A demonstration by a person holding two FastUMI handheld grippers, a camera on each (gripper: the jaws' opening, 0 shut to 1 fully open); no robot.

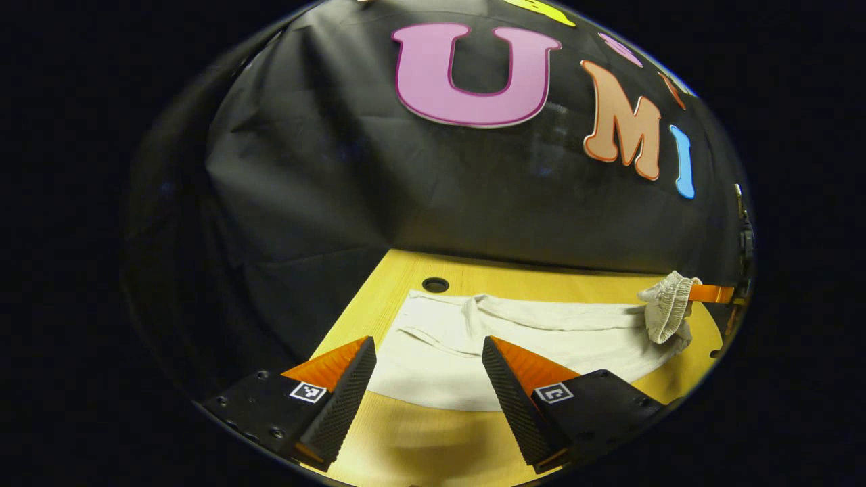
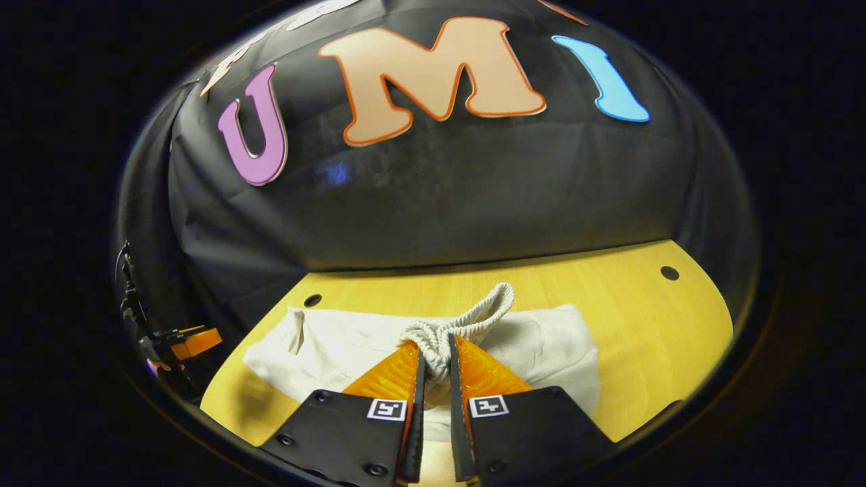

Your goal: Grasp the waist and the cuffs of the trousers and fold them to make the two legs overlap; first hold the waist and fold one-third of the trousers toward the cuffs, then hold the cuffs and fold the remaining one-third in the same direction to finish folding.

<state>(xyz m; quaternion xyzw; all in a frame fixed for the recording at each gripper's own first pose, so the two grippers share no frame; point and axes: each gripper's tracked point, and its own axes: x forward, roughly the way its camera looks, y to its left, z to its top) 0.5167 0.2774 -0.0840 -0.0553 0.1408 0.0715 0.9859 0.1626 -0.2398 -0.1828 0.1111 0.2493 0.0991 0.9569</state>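
Note:
White trousers (image 1: 555, 338) lie flat across the wooden table (image 1: 406, 439). My left gripper (image 1: 428, 341) hovers open over the near edge of the cloth at the cuff end, with nothing between its fingers. In the right gripper view my right gripper (image 2: 436, 355) is shut on the ribbed elastic waistband (image 2: 487, 304), which is bunched and lifted off the table. The rest of the trousers (image 2: 331, 345) spreads to the left behind it. The left gripper view shows that raised waistband (image 1: 666, 308) at the far right, pinched by the right gripper (image 1: 712, 293).
The black cloth wall rises just behind the table's far edge. Round holes sit in the tabletop (image 1: 435, 284) (image 2: 670, 272) (image 2: 312, 299). Bare wood (image 2: 649, 325) lies to the right of the trousers. The left gripper (image 2: 193, 341) shows at the far left of the right gripper view.

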